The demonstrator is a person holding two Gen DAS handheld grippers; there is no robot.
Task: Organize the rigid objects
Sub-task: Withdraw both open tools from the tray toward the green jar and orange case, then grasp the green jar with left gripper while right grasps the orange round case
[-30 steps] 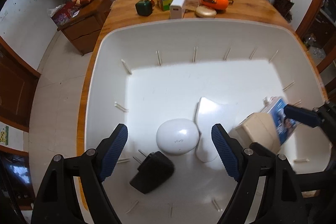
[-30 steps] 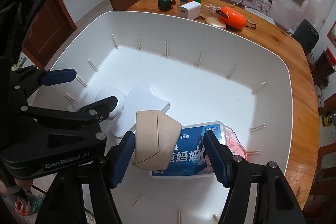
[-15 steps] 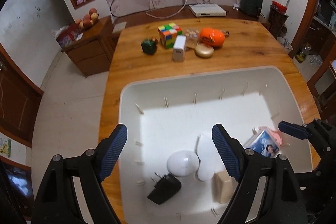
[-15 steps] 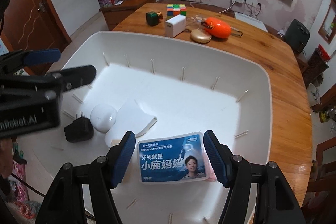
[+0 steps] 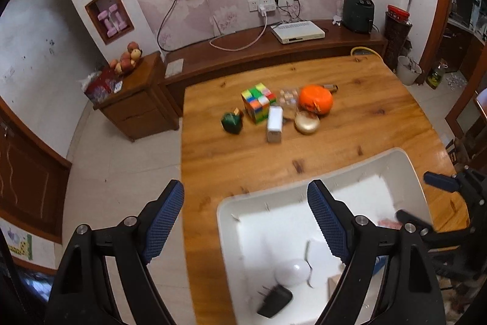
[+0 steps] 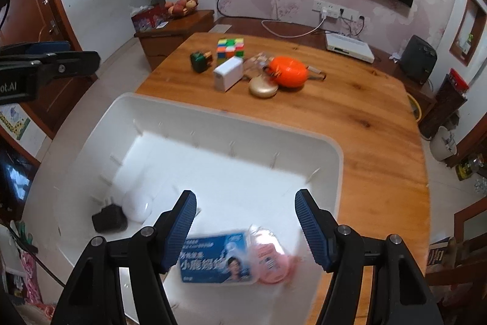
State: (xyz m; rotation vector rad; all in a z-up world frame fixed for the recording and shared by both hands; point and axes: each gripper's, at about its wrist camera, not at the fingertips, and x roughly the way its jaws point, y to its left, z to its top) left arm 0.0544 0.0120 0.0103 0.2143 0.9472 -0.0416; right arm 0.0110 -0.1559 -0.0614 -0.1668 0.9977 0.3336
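Both grippers have risen well above the white bin [image 6: 331, 148], the beige block released by the right gripper [image 6: 245, 221] now lying inside by the left gripper [image 5: 245, 215], fingers of both spread and empty, more items waiting on the wooden table [image 5: 365, 118].

One bin [image 6: 333, 160]; five items inside; six on table [image 6: 365, 124].
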